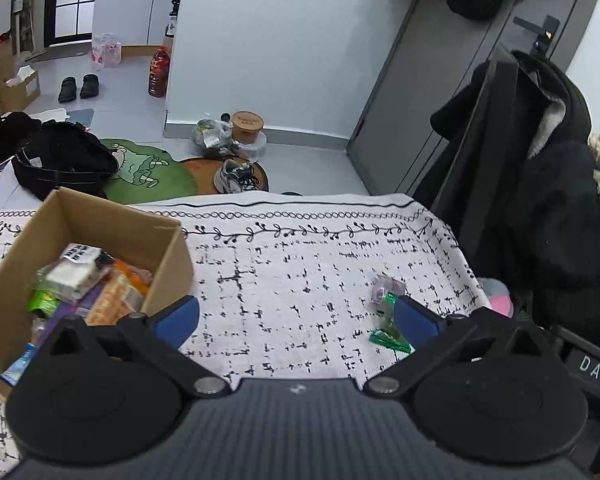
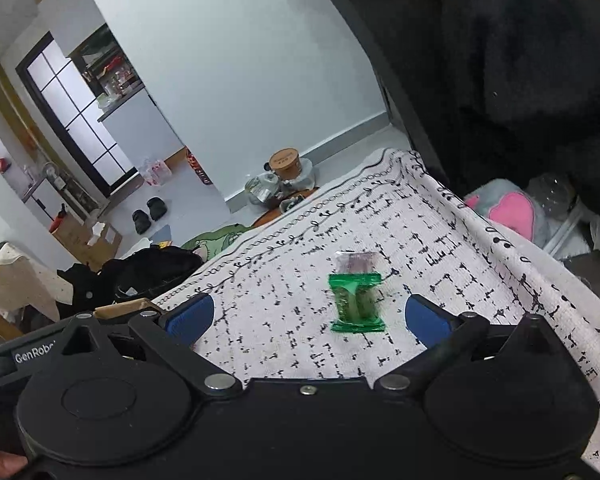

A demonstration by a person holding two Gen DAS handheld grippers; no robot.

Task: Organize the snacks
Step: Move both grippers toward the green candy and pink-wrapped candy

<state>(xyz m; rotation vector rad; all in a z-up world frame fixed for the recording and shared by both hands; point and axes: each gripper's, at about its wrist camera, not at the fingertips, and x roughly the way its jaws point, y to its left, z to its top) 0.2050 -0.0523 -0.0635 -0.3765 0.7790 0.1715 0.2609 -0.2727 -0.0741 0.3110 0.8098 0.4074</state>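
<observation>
1. Cardboard box (image 1: 80,264) sits at the left edge of the patterned cloth (image 1: 284,280), already holding a pile of mixed snack packets.
2. 2 snacks remain loose on the cloth, toward its right edge: green wrapped snack (image 2: 356,306) and, touching its far end, a clear pinkish wrapped snack (image 2: 356,262).
3. Left gripper (image 1: 296,320): jaws wide, nothing between the pads. It hangs over bare cloth just right of the box; the loose pair lies by its right finger.
4. Right gripper (image 2: 308,316): jaws wide, empty. Green snack lies on the cloth between its fingers, nearer the right one, pads not touching it.
5. Step, as I read it: collecting the last loose items, pick not yet made.
6. Next move calls for: right gripper down over the green snack, centre it, close on the wrapper body, then carry to the box.
7. Risks: thin wrapper lies flat, pads may slip; the clear snack may get dragged along.
</observation>
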